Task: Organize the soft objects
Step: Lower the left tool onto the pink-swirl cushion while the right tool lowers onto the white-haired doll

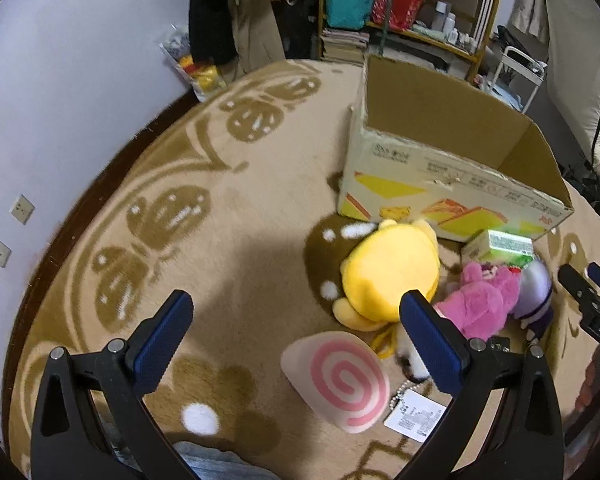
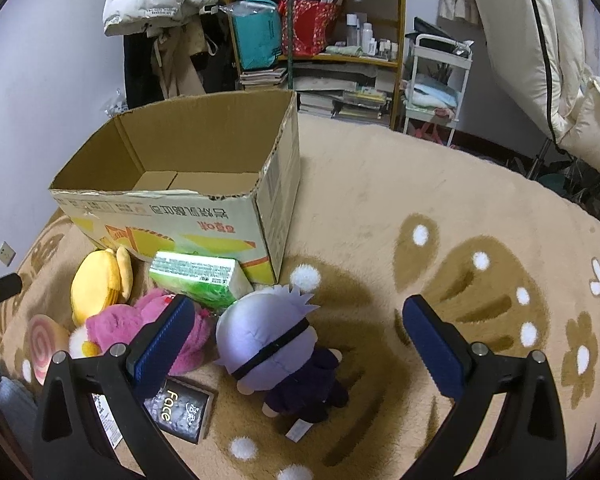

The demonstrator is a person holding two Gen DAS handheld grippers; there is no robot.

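Observation:
An open cardboard box (image 1: 452, 160) (image 2: 180, 200) stands on the carpet with nothing visible inside. In front of it lie a yellow plush (image 1: 392, 272) (image 2: 96, 284), a pink plush (image 1: 480, 300) (image 2: 128, 324), a doll with pale lilac hair and a dark outfit (image 2: 276, 352) (image 1: 534, 296), and a pink-swirl plush (image 1: 340, 380) (image 2: 44, 340). My left gripper (image 1: 300, 336) is open above the carpet, just left of the swirl plush. Also open, my right gripper (image 2: 300, 344) hovers over the doll, touching nothing.
A green tissue pack (image 2: 198, 278) (image 1: 500, 246) leans by the box. A black "Face" packet (image 2: 184, 408) and a paper tag (image 1: 416, 416) lie on the beige carpet (image 2: 420, 184). Shelves (image 2: 320, 32), a white cart (image 2: 436, 80) and hanging clothes (image 1: 236, 12) line the back wall.

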